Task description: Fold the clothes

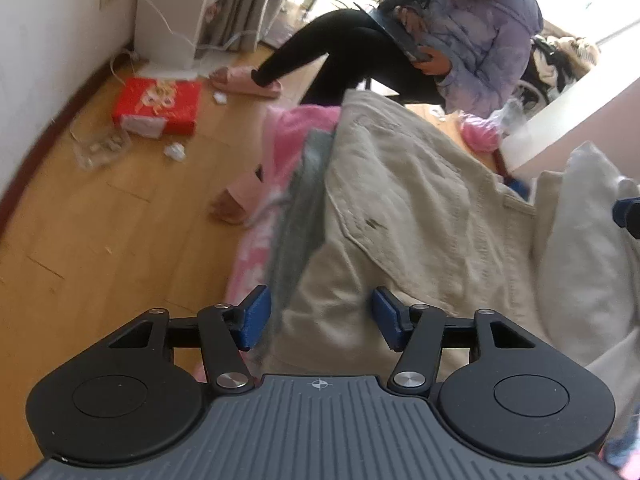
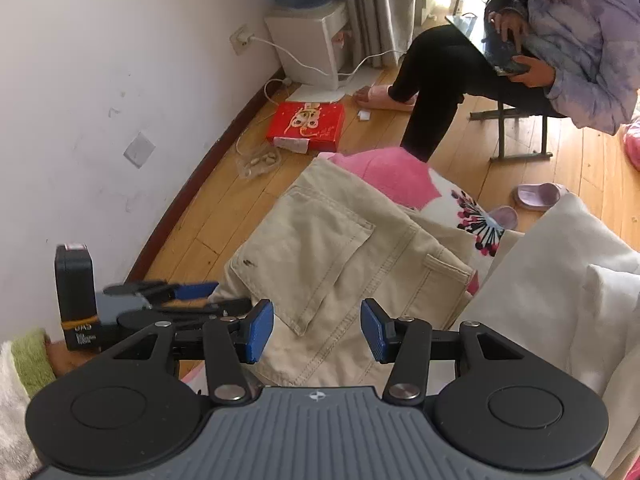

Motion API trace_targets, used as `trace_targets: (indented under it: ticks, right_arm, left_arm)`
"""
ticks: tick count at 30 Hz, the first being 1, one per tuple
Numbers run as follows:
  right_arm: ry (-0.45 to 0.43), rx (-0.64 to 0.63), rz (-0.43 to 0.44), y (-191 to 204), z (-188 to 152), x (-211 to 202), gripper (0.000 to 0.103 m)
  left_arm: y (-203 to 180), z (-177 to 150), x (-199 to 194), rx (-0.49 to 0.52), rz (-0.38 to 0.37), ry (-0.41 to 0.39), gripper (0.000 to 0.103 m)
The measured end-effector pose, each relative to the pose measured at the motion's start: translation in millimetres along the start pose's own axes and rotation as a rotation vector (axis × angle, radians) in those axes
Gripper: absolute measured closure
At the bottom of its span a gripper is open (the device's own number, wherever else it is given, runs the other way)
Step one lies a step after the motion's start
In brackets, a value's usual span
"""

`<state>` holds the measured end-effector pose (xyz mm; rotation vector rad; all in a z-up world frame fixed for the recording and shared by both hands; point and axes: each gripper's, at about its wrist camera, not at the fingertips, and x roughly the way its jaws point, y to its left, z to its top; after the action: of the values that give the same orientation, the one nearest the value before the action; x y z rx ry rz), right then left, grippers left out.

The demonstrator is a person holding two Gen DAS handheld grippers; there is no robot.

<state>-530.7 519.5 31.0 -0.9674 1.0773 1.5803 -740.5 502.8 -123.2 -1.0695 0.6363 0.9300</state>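
Beige trousers (image 1: 420, 200) (image 2: 320, 248) lie spread on a pink patterned blanket (image 1: 288, 136) (image 2: 384, 176), back pocket facing up. My left gripper (image 1: 320, 312) hangs over the trousers' near left edge; its blue pads are apart, with cloth beneath the gap and not pinched. My right gripper (image 2: 318, 320) stands open just above the trousers below the pocket. In the right wrist view the left gripper (image 2: 192, 292) shows at the left, beside the cloth's edge. A white garment (image 1: 592, 240) (image 2: 560, 280) is heaped to the right of the trousers.
A person (image 2: 560, 40) sits on a stool beyond the bed, holding a tablet. On the wooden floor lie a red box (image 2: 308, 126), a plastic bag (image 1: 100, 148) and slippers (image 2: 536, 196). A white wall (image 2: 100, 100) runs along the left, with a water dispenser (image 2: 312, 44) at its far end.
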Motion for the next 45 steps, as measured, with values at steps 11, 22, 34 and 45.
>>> trace_targets:
  ticks: [11, 22, 34, 45]
  right_arm:
    - [0.023, 0.112, 0.002, -26, -25, -13, 0.051]
    - [-0.021, 0.032, 0.039, -10, -16, -15, 0.051]
    - [-0.015, 0.08, 0.023, -1, -7, -9, 0.051]
    - [-0.166, 0.135, -0.043, -17, -54, -50, 0.052]
  left_arm:
    - [-21, 6, -14, 0.015, 0.034, 0.052, 0.069]
    - [-17, -22, -20, -0.096, 0.047, 0.065, 0.07]
    - [-48, -18, -72, 0.095, 0.211, -0.044, 0.048]
    - [-110, -8, -5, 0.387, 0.3, 0.214, 0.047]
